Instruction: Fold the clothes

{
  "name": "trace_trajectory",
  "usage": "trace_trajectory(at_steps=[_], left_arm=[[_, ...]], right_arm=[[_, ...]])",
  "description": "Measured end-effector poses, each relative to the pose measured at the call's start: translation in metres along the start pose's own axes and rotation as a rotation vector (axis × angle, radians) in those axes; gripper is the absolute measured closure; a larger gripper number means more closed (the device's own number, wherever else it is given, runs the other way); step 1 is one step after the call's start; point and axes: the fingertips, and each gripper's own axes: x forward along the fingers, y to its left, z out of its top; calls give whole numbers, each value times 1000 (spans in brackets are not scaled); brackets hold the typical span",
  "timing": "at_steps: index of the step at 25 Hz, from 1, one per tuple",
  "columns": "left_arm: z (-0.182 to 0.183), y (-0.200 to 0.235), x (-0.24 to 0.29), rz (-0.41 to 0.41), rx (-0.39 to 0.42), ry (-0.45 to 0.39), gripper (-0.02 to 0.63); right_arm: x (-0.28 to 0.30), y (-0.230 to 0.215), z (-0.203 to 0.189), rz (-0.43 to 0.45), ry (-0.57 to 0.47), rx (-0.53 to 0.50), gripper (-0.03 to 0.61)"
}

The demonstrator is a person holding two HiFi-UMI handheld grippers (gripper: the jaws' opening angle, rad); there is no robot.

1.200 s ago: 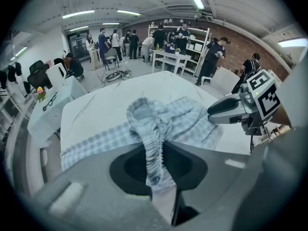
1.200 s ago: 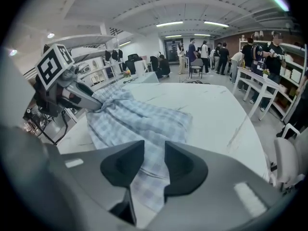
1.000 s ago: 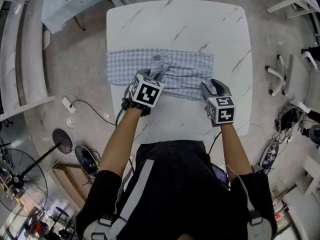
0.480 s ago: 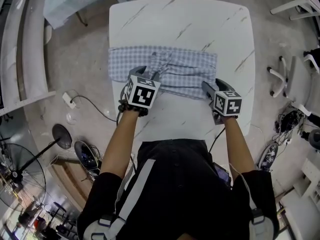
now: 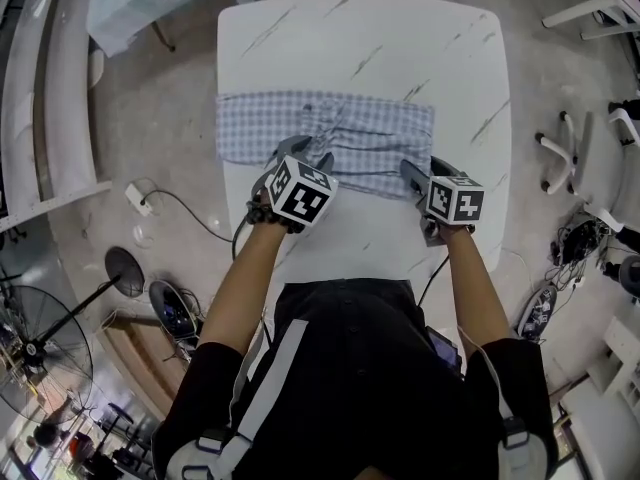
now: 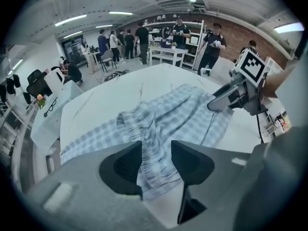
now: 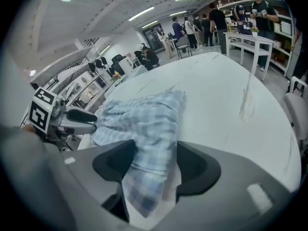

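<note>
Head view, garment: the checked garment (image 5: 345, 138) lies as a folded band across the middle of the white marble table (image 5: 360, 38).
Head view, grippers: the left gripper (image 5: 303, 154) tilts down at the band's near edge towards its middle, and the right gripper (image 5: 418, 168) at its right end.
Left gripper view, jaws: partly apart, having just been opening; a bunched fold of the garment lies between them, unpinched.
Right gripper view, jaws: wide apart, having just been opening; the garment's end lies loose between them.

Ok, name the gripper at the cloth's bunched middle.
The left gripper, where the checked cloth bunches; the right gripper is at its end. Both just opened, cloth between their jaws.
</note>
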Motion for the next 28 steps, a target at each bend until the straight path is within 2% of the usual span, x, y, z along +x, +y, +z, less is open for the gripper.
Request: trace_trajectory(at_steps=[3,4,5,6,10,16,23,28], left_arm=[[-10,3,12,16,7,38,416],[-11,4,15,20,3,47,416],[-12,5,18,25,-1,53,417],[-11,5,20,32,-3,58,419],[-7,4,22,44,-11,68,419],[9,-31,28,12,-25,66,417],[47,-103,47,-73,13,43,419],[78,-163,65,-132,70,23,419]], right_arm=[[0,1,0,18,8,-11,309],[0,4,-1,33,13,-20,333],[0,7,-2,51,18,-29,403],[-1,11,-2,62,21,-39,436],[-7,12,3,70,5,-72,493],[-34,-22,10,59,-44,-27,502],[-74,-94,6,-62,-52,-66,502],[-109,-153,-6,-130,-59,-19,502]])
